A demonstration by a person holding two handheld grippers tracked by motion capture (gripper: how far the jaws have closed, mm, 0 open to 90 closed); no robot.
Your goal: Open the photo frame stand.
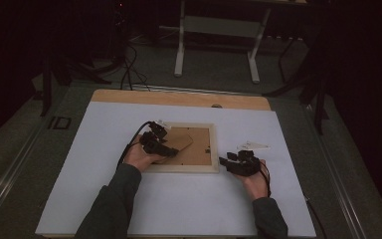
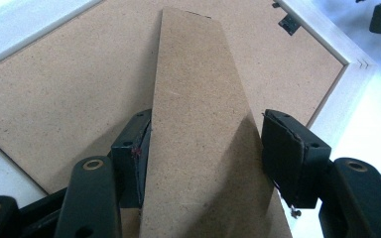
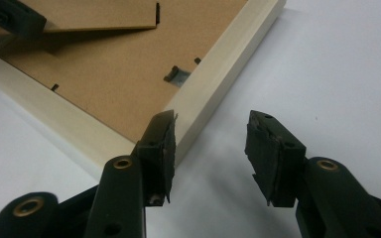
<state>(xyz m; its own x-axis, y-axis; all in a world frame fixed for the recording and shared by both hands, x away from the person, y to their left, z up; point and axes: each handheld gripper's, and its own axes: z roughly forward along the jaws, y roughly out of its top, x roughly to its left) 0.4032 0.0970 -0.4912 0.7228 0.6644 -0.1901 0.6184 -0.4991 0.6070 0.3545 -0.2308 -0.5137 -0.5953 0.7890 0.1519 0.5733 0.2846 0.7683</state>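
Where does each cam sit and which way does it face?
High view: above the person's side, looking forward and down at the white table; both forearms enter from the bottom.
Left gripper view: rides the left hand-held gripper, looking along open jaws that flank the fold-out stand on the picture frame back.
Right gripper view: rides the right hand-held gripper, open beside the frame's corner.
Shared: all three views show the frame.

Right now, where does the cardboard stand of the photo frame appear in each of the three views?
High view: the stand lies on the frame back, left of centre, under the left hand-held gripper.
Left gripper view: centre, a long strip running up between the open jaws.
Right gripper view: top left, raised above the backing.
Shared landmark: the pale frame.
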